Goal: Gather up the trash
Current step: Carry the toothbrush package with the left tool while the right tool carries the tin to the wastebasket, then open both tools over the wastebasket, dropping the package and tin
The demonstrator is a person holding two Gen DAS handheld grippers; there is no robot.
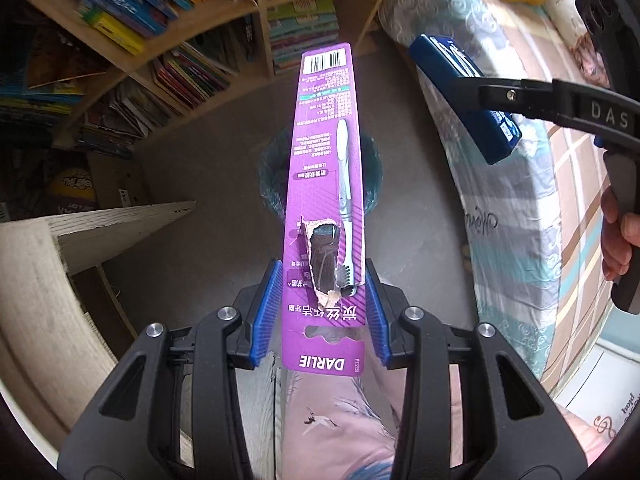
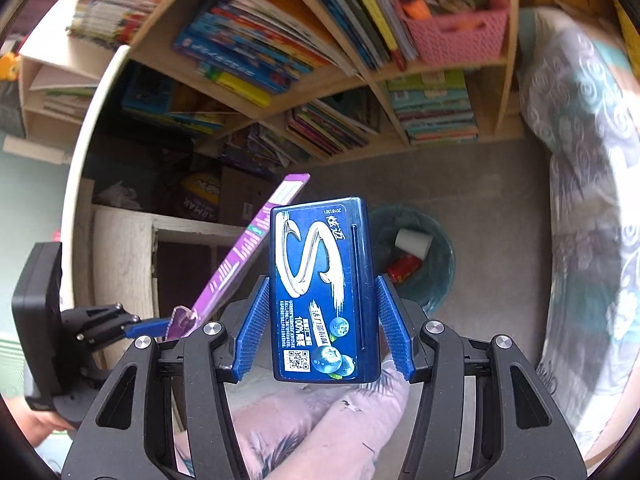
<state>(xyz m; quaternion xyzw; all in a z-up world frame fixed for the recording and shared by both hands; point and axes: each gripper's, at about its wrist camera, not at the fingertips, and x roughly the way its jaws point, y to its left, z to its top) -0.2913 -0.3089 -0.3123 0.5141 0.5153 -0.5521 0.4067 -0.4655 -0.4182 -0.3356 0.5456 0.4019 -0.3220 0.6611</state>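
My left gripper [image 1: 320, 300] is clamped on the torn lower end of a purple toothbrush card [image 1: 326, 184], blue pads [image 1: 267, 308] pressing its two long edges; the card stands forward, over the floor. I judge it light, thin and springy, weakened at the rip, so the hold belongs on intact card just past the tear, with modest squeeze to avoid buckling. My right gripper [image 2: 320, 320] is closed on a blue gum box [image 2: 322, 288], pads on its narrow sides. I judge the box rigid, light and glossy, hence liable to slip; a grip across mid-length suits it. Beyond both loads, on the grey floor, stands the teal-lined bin [image 2: 438, 276], already holding a white cup [image 2: 414, 242] and a red wrapper [image 2: 402, 268]. Bookshelf [image 2: 360, 80] behind, bedding [image 2: 584, 200] to the right.
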